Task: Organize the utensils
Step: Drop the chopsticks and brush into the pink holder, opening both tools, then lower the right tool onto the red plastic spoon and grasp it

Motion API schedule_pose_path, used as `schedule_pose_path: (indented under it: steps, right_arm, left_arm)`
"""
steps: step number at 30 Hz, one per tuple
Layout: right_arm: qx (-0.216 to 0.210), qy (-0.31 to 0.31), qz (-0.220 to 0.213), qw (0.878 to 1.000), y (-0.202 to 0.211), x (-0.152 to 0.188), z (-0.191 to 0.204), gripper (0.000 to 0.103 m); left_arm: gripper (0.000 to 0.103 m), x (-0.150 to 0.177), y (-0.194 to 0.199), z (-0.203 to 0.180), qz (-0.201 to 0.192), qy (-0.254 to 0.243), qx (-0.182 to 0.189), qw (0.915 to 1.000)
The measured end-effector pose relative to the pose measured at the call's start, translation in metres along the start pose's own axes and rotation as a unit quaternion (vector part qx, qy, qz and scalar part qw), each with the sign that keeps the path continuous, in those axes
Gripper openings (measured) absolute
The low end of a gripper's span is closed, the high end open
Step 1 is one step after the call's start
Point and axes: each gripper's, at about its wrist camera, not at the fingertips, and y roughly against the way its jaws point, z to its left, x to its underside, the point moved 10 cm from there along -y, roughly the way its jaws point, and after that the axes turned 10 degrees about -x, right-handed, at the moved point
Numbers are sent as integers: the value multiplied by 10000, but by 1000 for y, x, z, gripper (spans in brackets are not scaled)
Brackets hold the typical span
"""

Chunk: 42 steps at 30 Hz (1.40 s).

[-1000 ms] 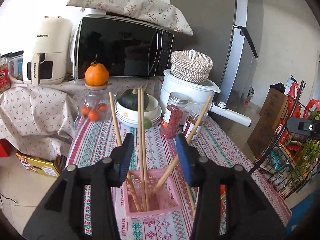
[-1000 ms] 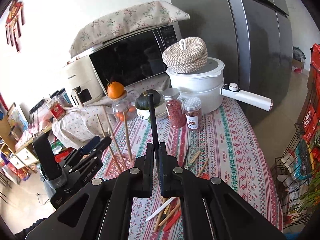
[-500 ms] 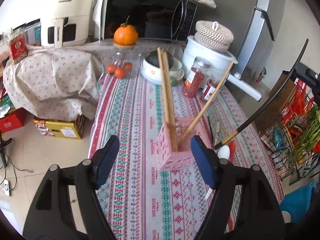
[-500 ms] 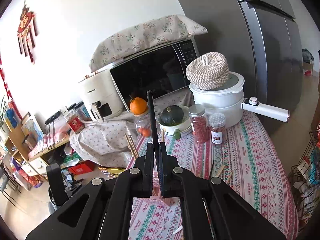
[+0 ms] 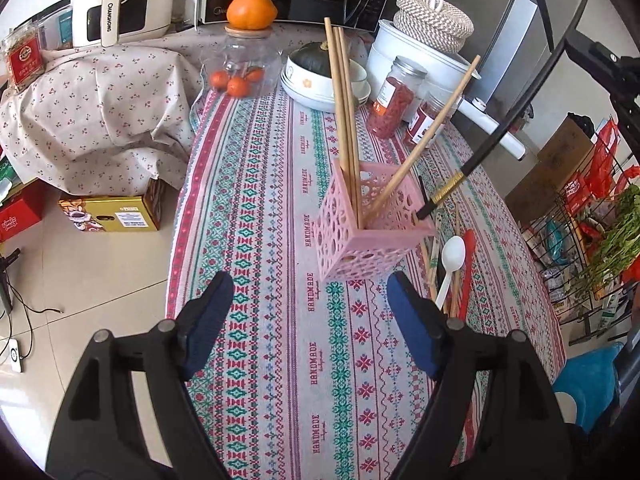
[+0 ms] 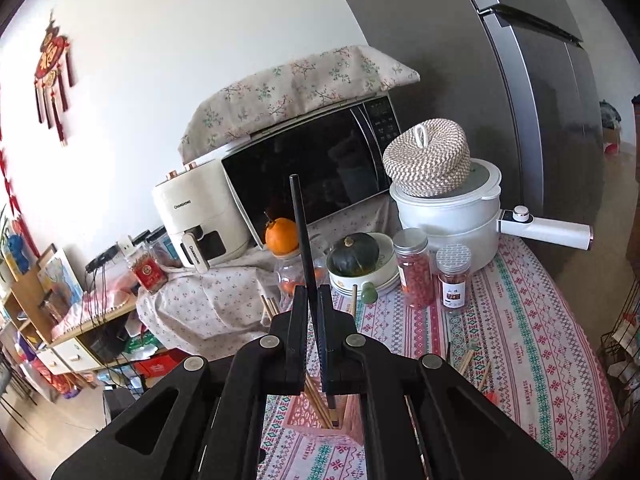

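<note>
A pink perforated basket stands on the patterned tablecloth and holds several wooden chopsticks. My left gripper is open and empty, just in front of the basket. My right gripper is shut on a black chopstick. In the left wrist view the black chopstick slants down from the upper right with its tip at the basket's right rim. The right wrist view shows the basket below the fingers. A white spoon, a red utensil and loose chopsticks lie to the right of the basket.
Behind the basket stand stacked bowls with a squash, a glass jar with an orange on top, two spice jars and a white pot. A microwave stands at the back. A wire rack is at the right.
My left gripper has pulled back from the basket and opened wider. My right gripper has lifted the black chopstick and brought its tip over to the basket.
</note>
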Motion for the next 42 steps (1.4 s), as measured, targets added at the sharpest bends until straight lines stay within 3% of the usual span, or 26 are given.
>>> schedule_pose_path:
  steps: [6,12,16,19,21,25,27,34,42]
  right_arm:
    - [-31,54,-36,10000,-8,2,4,4]
    - [157,77,466,9988,-38,30,-7,4]
    - [62,-110,796,9968,-52,46,-13,7]
    - [0,-269,848,9960,-50,49,-16,32]
    - [-35,-327,749,9967,-43,45,-18,57]
    - [-14,-341,653,9973,-25,35,-28,63]
    - [35,-394,671,9970,-15,34,-39,68]
    - [736,-465,1102,9901,6,56,-98,73]
    - [1694,-758,2410,9526,5,130,-172,74]
  left_arm:
    - [79,1,0,-2,28,-46,21,10000]
    - [80,3,-2,-2,62,-72,-5,10000]
    - [82,4,-2,-2,64,-68,-40,9999]
    - [83,4,-3,-3,85,-69,-63,9999]
    - [85,5,-3,-4,98,-90,-63,9999]
    - [100,9,-6,-8,176,-225,-82,9996]
    - [102,10,-7,-9,174,-298,-144,9993]
    - [102,16,-14,-19,269,-349,-172,9989]
    - [103,27,-21,-38,486,-217,61,9986]
